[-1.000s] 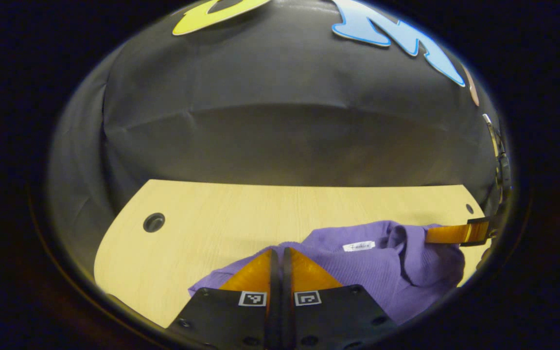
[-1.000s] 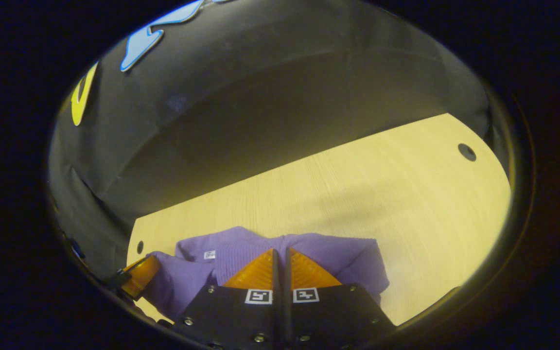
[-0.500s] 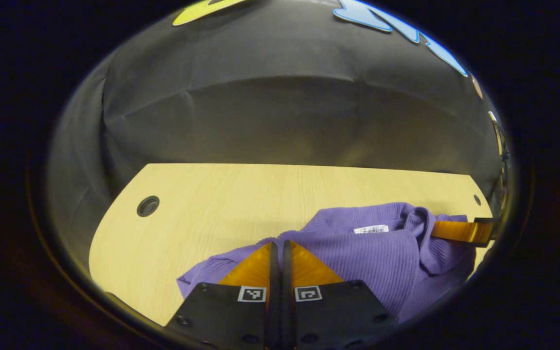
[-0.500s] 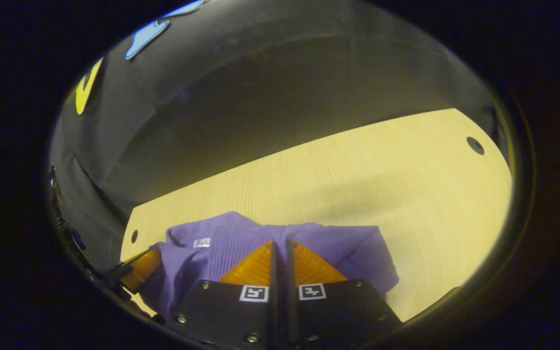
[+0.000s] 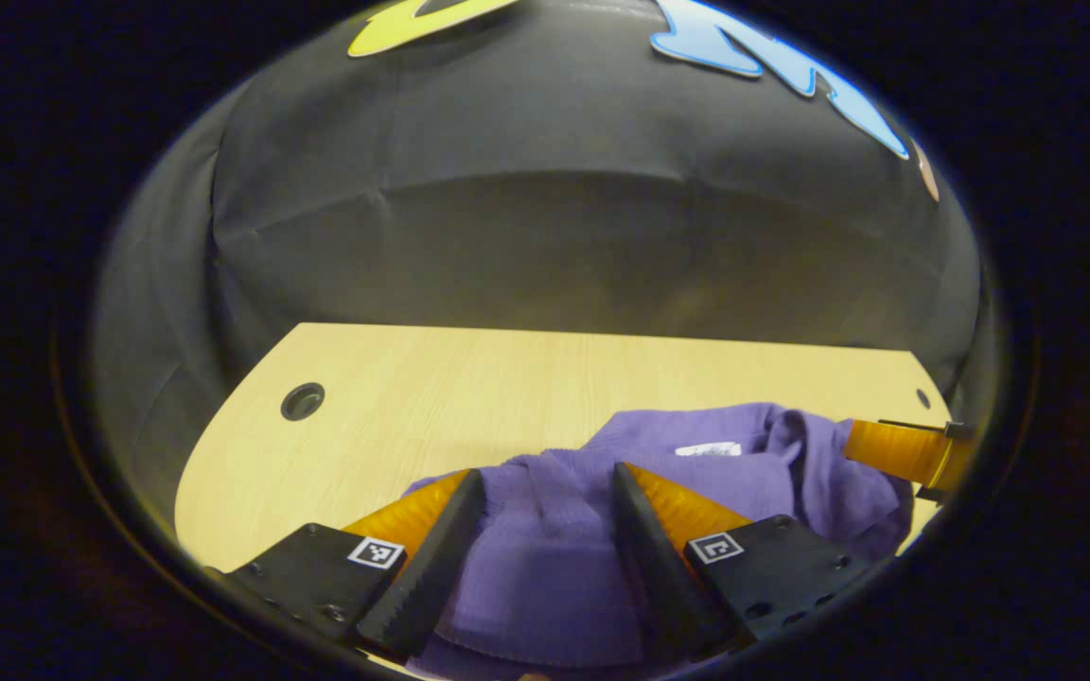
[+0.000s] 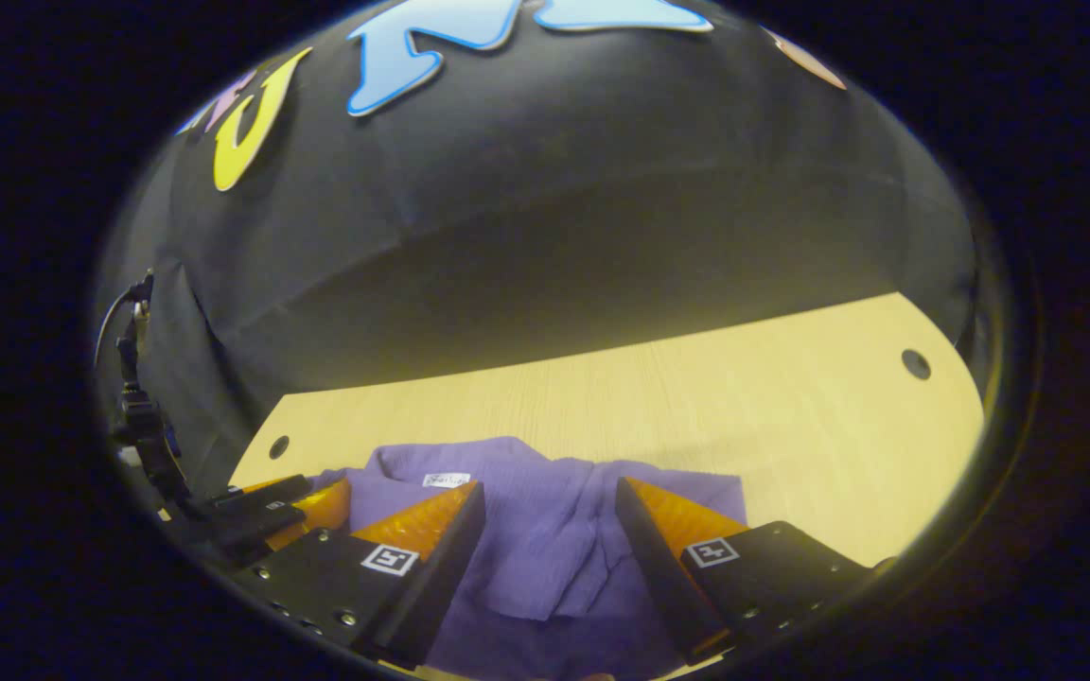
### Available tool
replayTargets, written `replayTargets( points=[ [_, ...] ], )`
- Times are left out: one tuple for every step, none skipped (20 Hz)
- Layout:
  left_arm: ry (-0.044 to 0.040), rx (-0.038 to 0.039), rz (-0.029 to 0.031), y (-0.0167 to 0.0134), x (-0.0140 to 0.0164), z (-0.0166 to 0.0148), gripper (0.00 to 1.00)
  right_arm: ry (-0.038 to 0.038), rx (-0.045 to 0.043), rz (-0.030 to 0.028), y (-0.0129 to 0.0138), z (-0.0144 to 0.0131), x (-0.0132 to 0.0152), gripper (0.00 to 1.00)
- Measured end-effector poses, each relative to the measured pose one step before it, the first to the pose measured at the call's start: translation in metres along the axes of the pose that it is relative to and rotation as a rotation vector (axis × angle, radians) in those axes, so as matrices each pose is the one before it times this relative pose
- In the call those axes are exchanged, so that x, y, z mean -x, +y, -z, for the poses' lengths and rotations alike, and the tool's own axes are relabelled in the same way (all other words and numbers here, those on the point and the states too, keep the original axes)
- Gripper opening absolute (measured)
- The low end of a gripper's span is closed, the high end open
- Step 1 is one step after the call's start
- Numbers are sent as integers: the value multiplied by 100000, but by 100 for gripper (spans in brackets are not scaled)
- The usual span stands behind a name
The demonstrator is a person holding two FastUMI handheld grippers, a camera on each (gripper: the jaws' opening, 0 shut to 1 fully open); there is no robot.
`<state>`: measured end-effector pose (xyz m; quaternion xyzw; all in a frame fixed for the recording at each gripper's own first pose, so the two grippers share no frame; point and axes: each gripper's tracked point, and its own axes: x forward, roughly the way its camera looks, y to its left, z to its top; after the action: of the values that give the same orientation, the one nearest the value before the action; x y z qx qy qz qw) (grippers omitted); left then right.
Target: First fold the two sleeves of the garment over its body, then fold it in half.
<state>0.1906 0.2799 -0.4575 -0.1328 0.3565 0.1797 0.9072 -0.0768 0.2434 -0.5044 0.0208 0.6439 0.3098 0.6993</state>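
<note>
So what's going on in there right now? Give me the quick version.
Left tool open. Right tool open. Purple sweater lies bunched on the table between both. Nothing in the way.

1. A pale wood-grain worktop (image 5: 469,397) runs across the lower part of the left gripper view, and it has a rounded corner on the left.
2. A dark round cable hole (image 5: 302,401) sits in the worktop near that corner.
3. A smaller hole (image 5: 922,398) lies near the far right edge.
4. Behind the worktop hangs the creased black cloth wall (image 5: 545,236).
5. In the right gripper view, a round hole (image 6: 915,363) sits near the worktop's right end and a small hole (image 6: 278,446) near its left end.
6. A dark cable (image 6: 129,369) hangs at the left edge, against the cloth.
</note>
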Motion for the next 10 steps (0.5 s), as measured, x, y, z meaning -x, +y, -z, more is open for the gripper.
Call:
replayTargets(
  points=[
    [-1650, -321, 341, -207, 771, -693, 94, -1409, 578, 136, 146, -656, 786, 87],
    [-1795, -976, 451, -317, 763, -887, 94, -1266, -49, -63, 166, -650, 866, 87],
    [-2147, -1225, 817, -446, 868, -905, 94, -1571, -266, -286, 225, -746, 941, 87],
    [-1951, -863, 961, -579, 1065, -995, 94, -1575, -36, 22, 253, -632, 1015, 87],
    [-1813, -246, 1036, -555, 1199, -1007, 94, -1673, 231, -87, 224, -722, 1197, 87],
    [-2202, 71, 1002, -549, 1373, -1066, 94, -1893, 256, 80, 313, -734, 1318, 87],
    [-2558, 287, 722, -450, 1473, -1267, 94, -1882, 318, -113, 305, -812, 1515, 87],
    [-2342, 476, 800, -515, 1811, -1261, 94, -2024, 363, -164, 329, -705, 1656, 87],
    [-2312, 242, 527, -446, 1809, -1257, 94, -1922, 486, 99, 214, -841, 1837, 87],
    [-2715, -354, 397, -337, 1923, -1440, 94, -2424, 555, 217, 357, -1049, 1897, 87]
  ],
)
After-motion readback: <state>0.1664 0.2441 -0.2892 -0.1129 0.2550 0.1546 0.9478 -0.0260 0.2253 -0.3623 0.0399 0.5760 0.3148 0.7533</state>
